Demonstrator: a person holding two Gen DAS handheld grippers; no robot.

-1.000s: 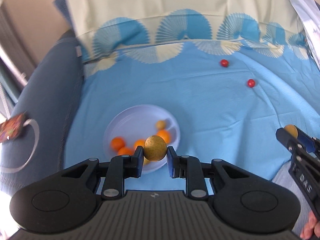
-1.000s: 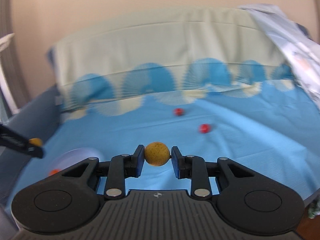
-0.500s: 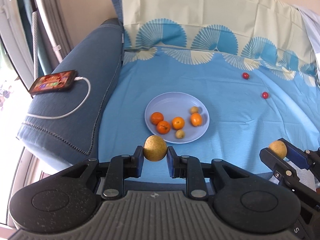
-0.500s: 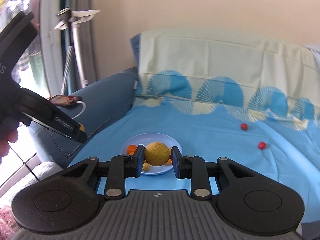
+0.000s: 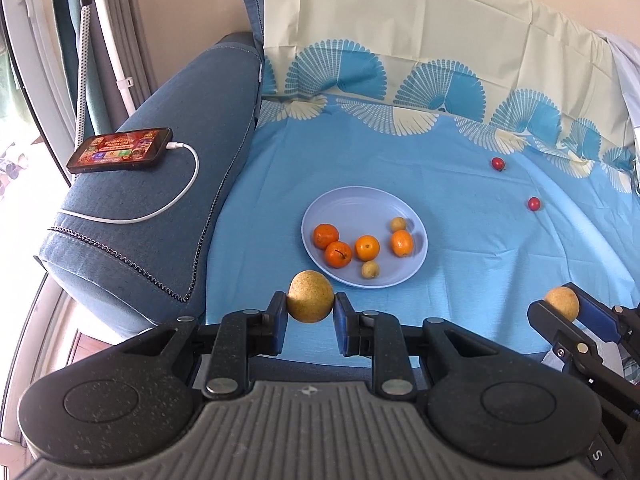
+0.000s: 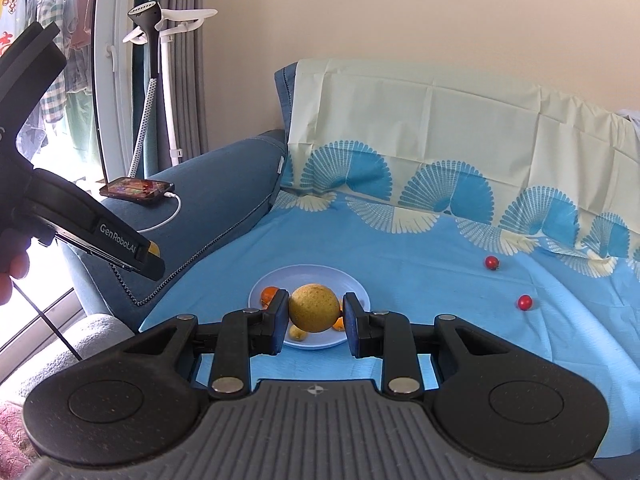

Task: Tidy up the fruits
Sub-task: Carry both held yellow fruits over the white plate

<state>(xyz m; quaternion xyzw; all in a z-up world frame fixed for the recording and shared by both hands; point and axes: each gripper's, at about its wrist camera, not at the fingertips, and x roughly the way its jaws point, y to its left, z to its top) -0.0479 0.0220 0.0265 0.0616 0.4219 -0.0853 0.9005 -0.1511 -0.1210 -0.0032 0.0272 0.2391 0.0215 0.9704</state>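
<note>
My left gripper (image 5: 311, 312) is shut on a yellow-brown round fruit (image 5: 310, 297), held in the air near the front edge of the pale blue plate (image 5: 352, 204). The plate holds several oranges (image 5: 367, 247) and two small yellowish fruits (image 5: 370, 269). My right gripper (image 6: 316, 322) is shut on a second yellow-brown fruit (image 6: 314, 308), above and in front of the plate (image 6: 352, 285); it also shows at the right in the left wrist view (image 5: 562, 303). Two red cherry tomatoes (image 5: 498, 163) (image 5: 534, 203) lie on the blue sheet beyond the plate.
A blue sofa armrest (image 5: 168, 184) on the left carries a phone (image 5: 120, 149) with a white charging cable (image 5: 168, 204). A patterned blue and cream sheet (image 5: 440, 80) covers the seat and backrest. A garment steamer stand (image 6: 160, 80) and curtains stand at the left.
Both grippers have pulled back and risen with their fruits still held. The plate now sits farther away, and the armrest with the phone has come into view.
</note>
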